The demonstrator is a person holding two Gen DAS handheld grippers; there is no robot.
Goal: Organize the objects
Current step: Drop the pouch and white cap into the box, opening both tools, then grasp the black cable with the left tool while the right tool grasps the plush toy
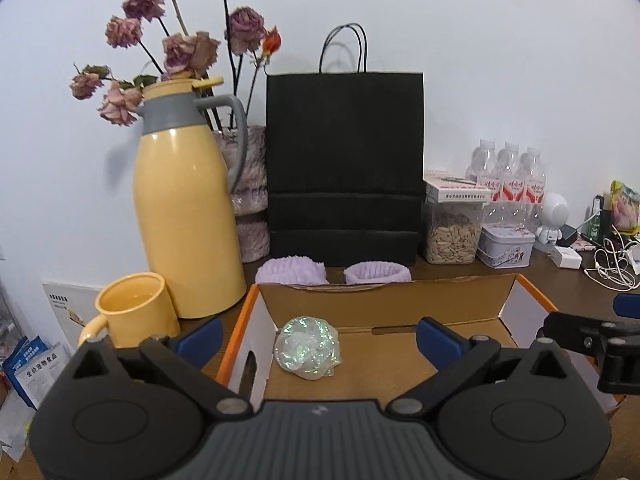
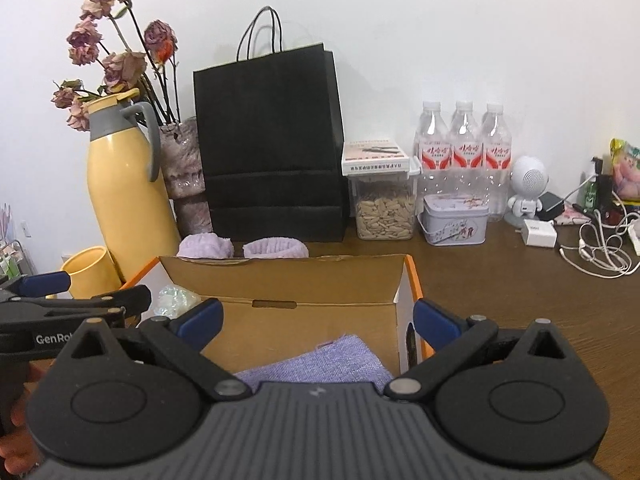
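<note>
Both jaws spread wide, empty | my right gripper (image 2: 318, 318) over cardboard box (image 2: 280, 280) | risk: snagging purple cloth (image 2: 320, 364), lower centre.

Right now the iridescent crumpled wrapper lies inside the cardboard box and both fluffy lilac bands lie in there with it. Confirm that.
Wrong on the bands. The iridescent crumpled wrapper does lie inside the cardboard box, but both fluffy lilac bands sit outside on the table, behind its back wall, as the left wrist view shows.
</note>
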